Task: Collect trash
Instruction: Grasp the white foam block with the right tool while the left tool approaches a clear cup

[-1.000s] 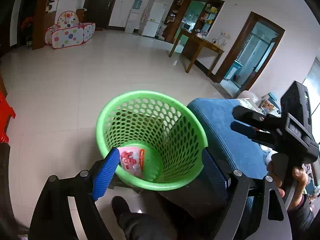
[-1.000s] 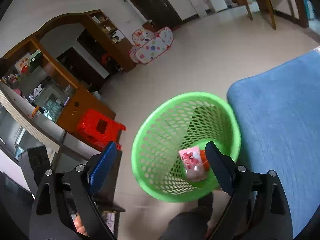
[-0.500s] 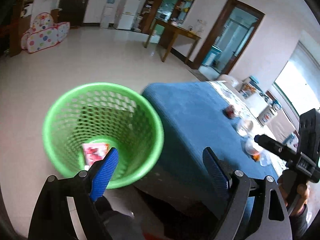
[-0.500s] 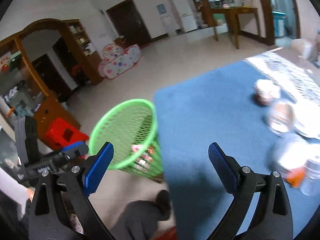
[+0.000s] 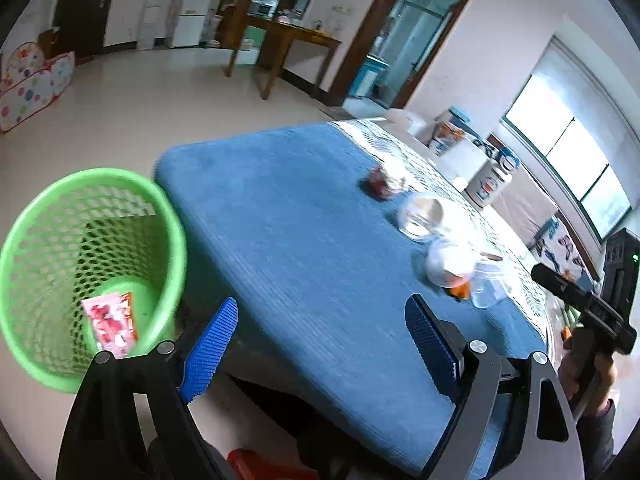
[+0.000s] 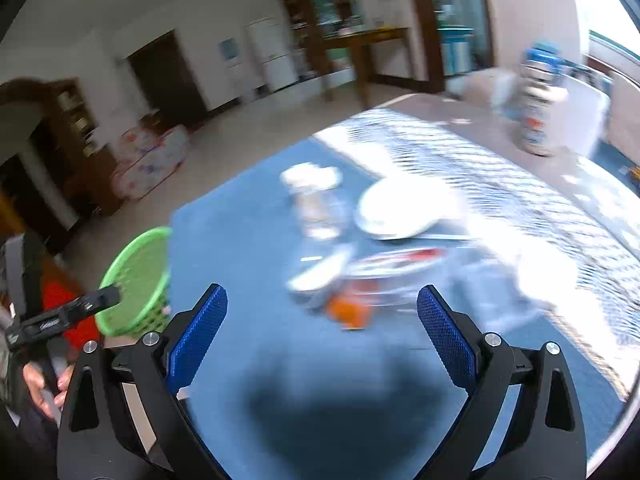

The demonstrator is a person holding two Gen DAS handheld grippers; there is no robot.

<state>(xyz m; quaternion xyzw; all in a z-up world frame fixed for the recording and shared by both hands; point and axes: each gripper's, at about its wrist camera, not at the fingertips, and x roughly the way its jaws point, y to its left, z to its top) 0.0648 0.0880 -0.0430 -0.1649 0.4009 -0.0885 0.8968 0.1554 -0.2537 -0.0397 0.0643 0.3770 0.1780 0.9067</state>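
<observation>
A green mesh basket stands on the floor at the left end of a blue-covered table. A pink-and-red wrapper lies in its bottom. On the table lie a small red-and-white packet, clear plastic cups and a white wad with an orange piece. My left gripper is open and empty over the table's near left corner. My right gripper is open and empty above the table, facing blurred trash with an orange piece. The basket shows at the left in the right wrist view.
Tall printed canisters stand at the table's far side, one also in the right wrist view. A red stool sits behind the basket. A wooden table, fridge and dotted play tent lie across the tiled floor.
Both grippers have swung right, away from above the basket and over to the blue table. The wrapper stays in the basket. Both stay open and empty.
</observation>
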